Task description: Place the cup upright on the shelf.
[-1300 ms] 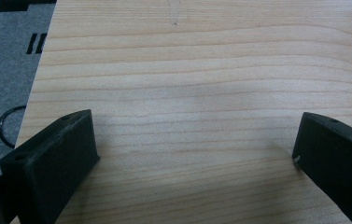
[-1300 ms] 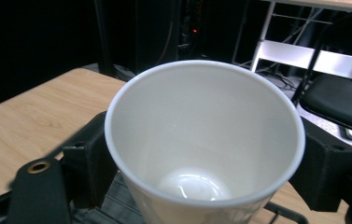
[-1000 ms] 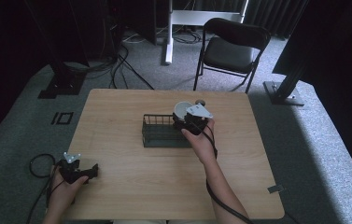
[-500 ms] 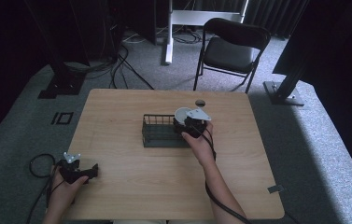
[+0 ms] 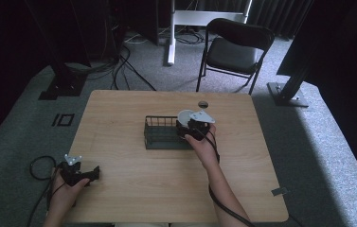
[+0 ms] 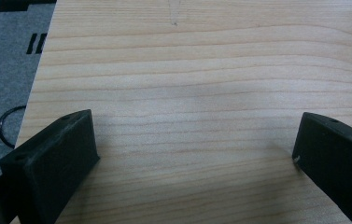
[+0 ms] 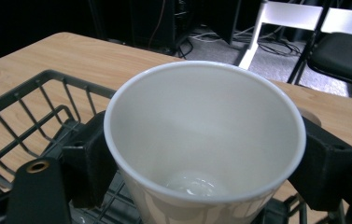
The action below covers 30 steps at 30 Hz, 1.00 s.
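Note:
A white paper cup (image 7: 201,135) stands upright between the jaws of my right gripper (image 7: 197,158), which is shut on its sides. In the high view the cup (image 5: 184,116) and the right gripper (image 5: 196,126) hang over the right end of a dark wire basket (image 5: 159,134) in the middle of the table. The basket's wire rim (image 7: 19,98) shows just below and left of the cup. My left gripper (image 5: 79,174) rests at the table's near left edge. Its jaws stand wide apart over bare wood, so the left gripper (image 6: 194,154) is open and holds nothing.
A wooden table (image 5: 133,184) carries a small round hole (image 5: 203,104) near its far edge. A black folding chair (image 5: 233,49) stands beyond the table. Cables and stand bases (image 5: 58,87) lie on the grey carpet to the far left.
My right gripper has moved the cup left and slightly down over the basket's right end. The left gripper has not moved.

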Available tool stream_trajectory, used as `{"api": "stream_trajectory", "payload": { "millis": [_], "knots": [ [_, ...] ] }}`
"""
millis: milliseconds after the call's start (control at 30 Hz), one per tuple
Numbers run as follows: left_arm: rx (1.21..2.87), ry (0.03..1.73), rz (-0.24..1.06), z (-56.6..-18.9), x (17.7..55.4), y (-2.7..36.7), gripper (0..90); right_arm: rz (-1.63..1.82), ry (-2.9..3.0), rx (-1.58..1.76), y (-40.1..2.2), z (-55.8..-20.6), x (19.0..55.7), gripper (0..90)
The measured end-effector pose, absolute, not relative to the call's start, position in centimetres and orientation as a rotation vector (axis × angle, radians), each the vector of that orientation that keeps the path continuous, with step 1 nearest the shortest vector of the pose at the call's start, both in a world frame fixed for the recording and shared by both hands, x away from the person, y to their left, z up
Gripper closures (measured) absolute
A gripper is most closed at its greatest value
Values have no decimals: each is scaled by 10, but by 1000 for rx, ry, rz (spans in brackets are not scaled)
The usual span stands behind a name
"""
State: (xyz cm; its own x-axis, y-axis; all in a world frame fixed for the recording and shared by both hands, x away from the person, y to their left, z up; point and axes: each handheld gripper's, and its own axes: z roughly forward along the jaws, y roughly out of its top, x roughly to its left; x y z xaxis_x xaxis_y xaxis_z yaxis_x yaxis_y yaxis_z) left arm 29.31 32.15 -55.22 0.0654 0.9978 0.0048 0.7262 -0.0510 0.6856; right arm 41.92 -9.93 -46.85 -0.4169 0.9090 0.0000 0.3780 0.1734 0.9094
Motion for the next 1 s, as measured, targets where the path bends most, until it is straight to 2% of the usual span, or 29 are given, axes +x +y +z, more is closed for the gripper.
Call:
{"api": "stream_trajectory", "payload": {
  "millis": [67,133,600,1000],
  "knots": [
    [1832,1713,685,-552,293,321,1,1203,1892,1198,-99,-468,420,180],
    [1832,1713,685,-552,293,321,1,1215,1896,1195,-100,-466,420,122],
    [1832,1713,685,-552,293,321,1,1262,1872,1155,-108,-442,405,115],
    [1832,1713,685,-552,293,321,1,1291,1858,1163,-122,-441,391,115]
  ]
}}
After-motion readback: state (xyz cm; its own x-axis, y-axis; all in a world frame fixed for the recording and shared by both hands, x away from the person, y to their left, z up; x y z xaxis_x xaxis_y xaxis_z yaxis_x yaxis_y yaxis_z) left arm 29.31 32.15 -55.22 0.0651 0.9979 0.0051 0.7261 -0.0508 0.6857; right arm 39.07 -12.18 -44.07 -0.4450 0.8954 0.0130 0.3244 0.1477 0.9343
